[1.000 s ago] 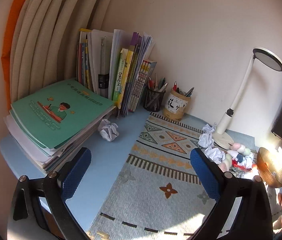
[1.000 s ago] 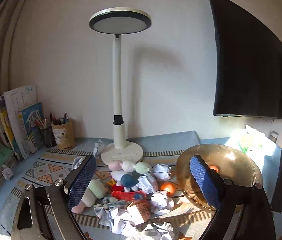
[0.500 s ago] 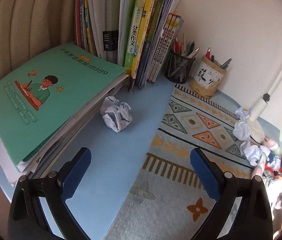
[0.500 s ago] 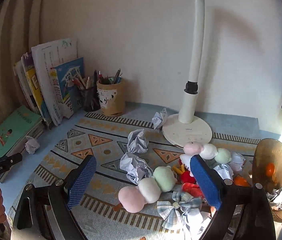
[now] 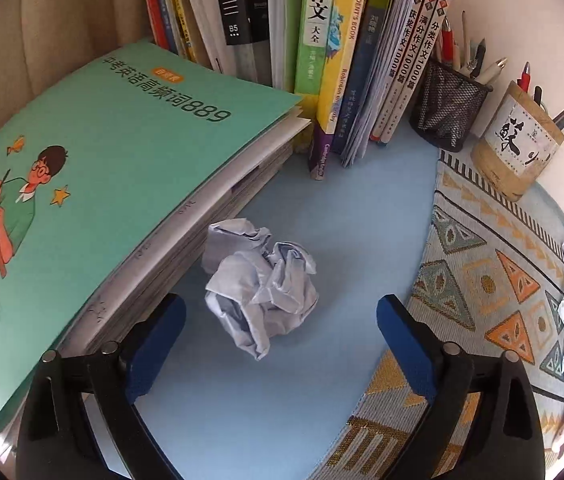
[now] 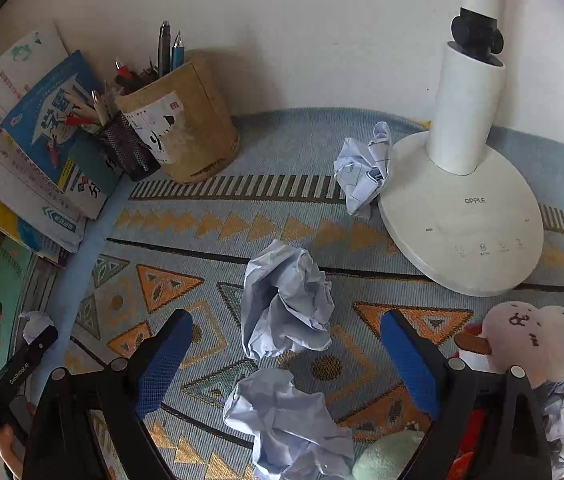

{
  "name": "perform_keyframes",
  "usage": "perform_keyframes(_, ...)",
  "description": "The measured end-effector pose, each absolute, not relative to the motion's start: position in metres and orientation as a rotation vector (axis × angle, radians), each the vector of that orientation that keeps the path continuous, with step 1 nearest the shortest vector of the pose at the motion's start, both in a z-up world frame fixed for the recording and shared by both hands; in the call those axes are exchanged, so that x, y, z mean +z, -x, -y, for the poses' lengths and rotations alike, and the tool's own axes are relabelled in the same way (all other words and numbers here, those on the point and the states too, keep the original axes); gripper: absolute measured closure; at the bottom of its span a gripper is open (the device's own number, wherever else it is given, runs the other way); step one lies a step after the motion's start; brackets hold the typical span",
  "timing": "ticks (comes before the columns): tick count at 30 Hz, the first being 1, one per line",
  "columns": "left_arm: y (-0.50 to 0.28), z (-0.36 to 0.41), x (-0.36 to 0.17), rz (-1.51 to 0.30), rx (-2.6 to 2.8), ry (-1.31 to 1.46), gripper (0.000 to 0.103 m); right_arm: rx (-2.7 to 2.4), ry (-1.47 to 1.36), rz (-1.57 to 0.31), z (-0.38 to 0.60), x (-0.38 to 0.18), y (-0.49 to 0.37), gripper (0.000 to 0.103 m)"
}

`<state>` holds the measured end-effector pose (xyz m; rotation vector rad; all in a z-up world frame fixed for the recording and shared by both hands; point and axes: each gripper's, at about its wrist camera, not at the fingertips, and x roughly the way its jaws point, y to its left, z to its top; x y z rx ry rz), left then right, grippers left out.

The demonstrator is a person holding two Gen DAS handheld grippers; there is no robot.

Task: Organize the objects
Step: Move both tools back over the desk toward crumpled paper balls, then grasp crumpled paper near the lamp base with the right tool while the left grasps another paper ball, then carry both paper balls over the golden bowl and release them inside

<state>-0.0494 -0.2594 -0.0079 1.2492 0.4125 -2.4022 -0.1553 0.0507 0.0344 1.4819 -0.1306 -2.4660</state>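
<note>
Left wrist view: the left gripper [image 5: 280,338] stands wide open and holds nothing. A crumpled white paper ball [image 5: 260,286] lies on the blue desk [image 5: 345,216] between and just ahead of its blue pads, beside the green-covered book stack [image 5: 94,184].

Right wrist view: the right gripper [image 6: 285,354] is likewise wide open and empty. A crumpled white paper wad [image 6: 285,304] lies on the patterned woven mat [image 6: 186,280] between its fingertips, another crumpled paper [image 6: 289,424] nearer.

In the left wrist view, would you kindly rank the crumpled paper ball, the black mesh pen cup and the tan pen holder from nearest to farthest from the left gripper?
1. Crumpled paper ball: just ahead of the left gripper, between its open fingers.
2. Black mesh pen cup: far right, beside the upright books.
3. Tan pen holder: right of the cup, against the wall; slightly farther, though nearly level.
</note>
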Motion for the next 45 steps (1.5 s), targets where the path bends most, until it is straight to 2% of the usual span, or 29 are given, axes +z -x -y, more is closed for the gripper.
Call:
perform_keyframes(1,0.051,0.260,-0.010,-0.415,-2.390,-1.258,0.027,-2.465,-1.493,0.116,-0.048,0.031,0.159,0.016)
perform_keyframes(2,0.051,0.259,-0.009,-0.385,-2.388,-1.227,0.034,-2.455,-1.501,0.105,-0.046,0.027,0.161,0.030)
perform_keyframes(3,0.051,0.260,-0.009,-0.375,-2.388,-1.216,0.048,-2.441,-1.512,0.103,-0.045,0.024,0.162,0.038)
perform_keyframes(4,0.049,0.261,-0.009,-0.377,-2.393,-1.204,0.061,-2.423,-1.526,0.112,-0.044,0.020,0.164,0.054)
perform_keyframes(5,0.048,0.263,-0.008,-0.401,-2.407,-1.194,0.061,-2.408,-1.534,0.130,-0.044,0.017,0.165,0.061)
perform_keyframes(9,0.039,0.264,-0.002,-0.444,-2.478,-1.164,0.066,-2.399,-1.487,0.219,-0.054,0.021,0.160,0.062)
perform_keyframes(17,0.016,0.190,0.065,-0.278,-2.775,-1.060,0.066,-2.430,-1.296,0.285,-0.092,0.084,0.102,0.062)
perform_keyframes(25,-0.010,0.048,0.152,-0.154,-3.157,-1.000,0.066,-2.714,-1.055,0.337,-0.210,0.160,-0.004,0.061)
perform_keyframes(30,-0.002,-0.061,0.179,-0.158,-3.383,-1.108,0.066,-3.023,-0.950,0.291,-0.300,0.197,-0.065,0.061)
perform_keyframes(34,0.008,-0.139,0.172,-0.128,-3.471,-1.200,0.066,-3.140,-0.992,0.340,-0.358,0.193,-0.089,0.061)
perform_keyframes(39,0.009,-0.211,0.142,-0.025,-3.518,-1.352,0.065,-3.168,-1.169,0.420,-0.405,0.153,-0.087,0.061)
perform_keyframes(42,0.012,-0.243,0.123,0.084,-3.518,-1.408,0.059,-3.187,-1.294,0.463,-0.425,0.128,-0.082,0.061)
perform_keyframes(45,0.012,-0.269,0.111,0.209,-3.500,-1.461,0.055,-3.186,-1.394,0.451,-0.434,0.112,-0.076,0.052)
